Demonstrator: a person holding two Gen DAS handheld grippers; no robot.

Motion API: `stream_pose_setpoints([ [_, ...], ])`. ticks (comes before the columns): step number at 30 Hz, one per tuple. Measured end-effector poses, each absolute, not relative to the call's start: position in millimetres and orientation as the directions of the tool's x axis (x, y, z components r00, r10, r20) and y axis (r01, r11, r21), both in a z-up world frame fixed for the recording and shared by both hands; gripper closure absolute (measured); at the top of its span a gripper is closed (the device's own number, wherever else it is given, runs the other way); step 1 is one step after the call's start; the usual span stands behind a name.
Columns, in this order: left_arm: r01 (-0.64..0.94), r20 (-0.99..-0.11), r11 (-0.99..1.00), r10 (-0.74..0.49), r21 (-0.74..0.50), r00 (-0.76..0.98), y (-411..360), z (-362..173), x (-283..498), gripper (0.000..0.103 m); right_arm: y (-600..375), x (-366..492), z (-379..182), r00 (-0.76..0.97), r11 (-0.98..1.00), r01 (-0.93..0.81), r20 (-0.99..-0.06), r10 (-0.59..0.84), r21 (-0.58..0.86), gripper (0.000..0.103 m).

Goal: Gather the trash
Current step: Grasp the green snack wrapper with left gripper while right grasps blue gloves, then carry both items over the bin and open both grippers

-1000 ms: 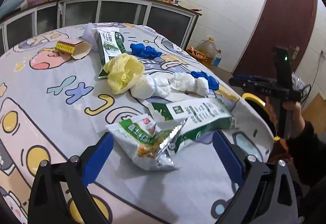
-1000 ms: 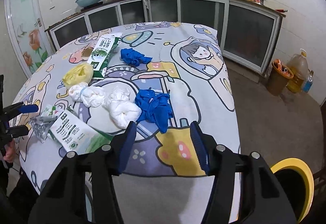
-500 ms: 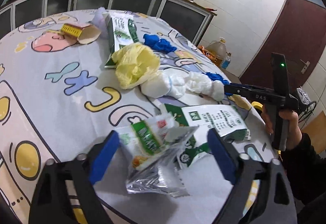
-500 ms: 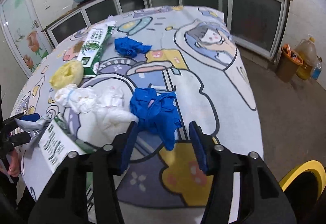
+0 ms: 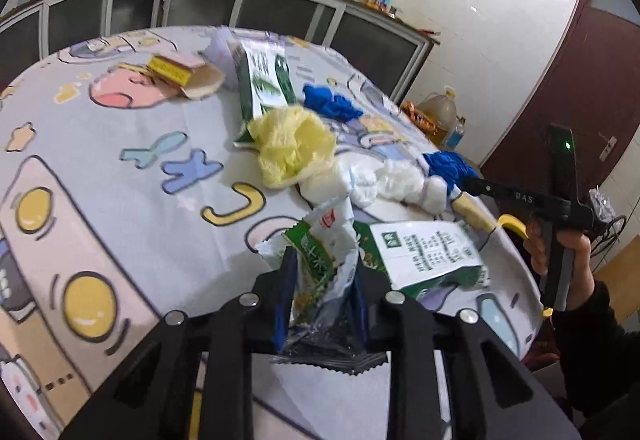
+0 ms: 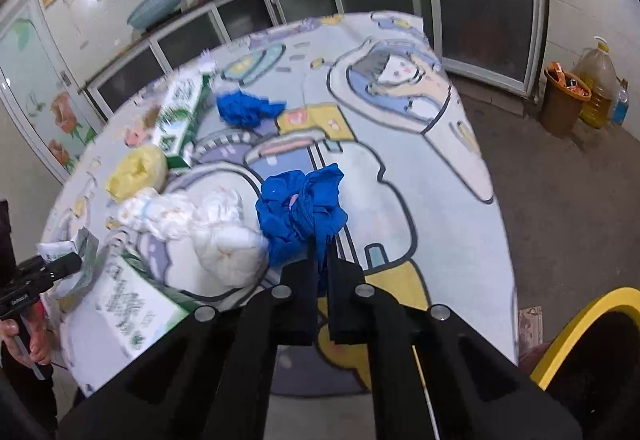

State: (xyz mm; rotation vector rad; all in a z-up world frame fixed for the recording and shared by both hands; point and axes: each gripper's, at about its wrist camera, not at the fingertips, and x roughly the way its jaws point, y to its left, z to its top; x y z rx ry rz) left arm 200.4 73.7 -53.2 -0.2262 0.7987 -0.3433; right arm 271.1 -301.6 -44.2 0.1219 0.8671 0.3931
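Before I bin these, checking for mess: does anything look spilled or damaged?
No spill shows. The snack wrapper in the left gripper is torn open; the green carton lies flattened on the tablecloth.

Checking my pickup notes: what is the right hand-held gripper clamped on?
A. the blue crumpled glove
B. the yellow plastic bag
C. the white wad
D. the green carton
A: in the right wrist view, the right hand-held gripper has its jaws closed on the blue crumpled glove.

We note crinkled glossy foil-plastic green snack wrapper [image 5: 320, 272] – silver inside; thin rubbery matt blue glove wad [image 6: 300, 207]; soft white crumpled tissue clump [image 6: 224, 240]; printed matt cartoon cloth table cover [image 5: 120, 167] – smooth.
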Motion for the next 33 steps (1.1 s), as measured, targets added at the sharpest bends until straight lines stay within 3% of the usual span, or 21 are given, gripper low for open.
stream_pose_setpoints([
  [8, 0.218, -0.616, 0.933, -0.354, -0.287, 0.704, 80.7, -19.8, 175.6, 0.080, -327.4, 235.2, -2.0, 0.653, 0.915, -0.280, -0.641, 0.403, 0.291, 0.099],
  [17, 0.304, -0.587, 0.915, -0.404, -0.266, 0.701, 46.1, 1.6, 170.0, 0.080, -365.7, 196.5, 6.5, 0.699, 0.926, -0.222, -0.613, 0.369, 0.305, 0.099],
  [33, 0.606, -0.549, 0.752, -0.631, -0.259, 0.549, -118.3, 22.7, 203.2, 0.080, -492.9, 110.0, -1.2, 0.784, 0.963, 0.088, -0.614, 0.092, 0.256, 0.099],
])
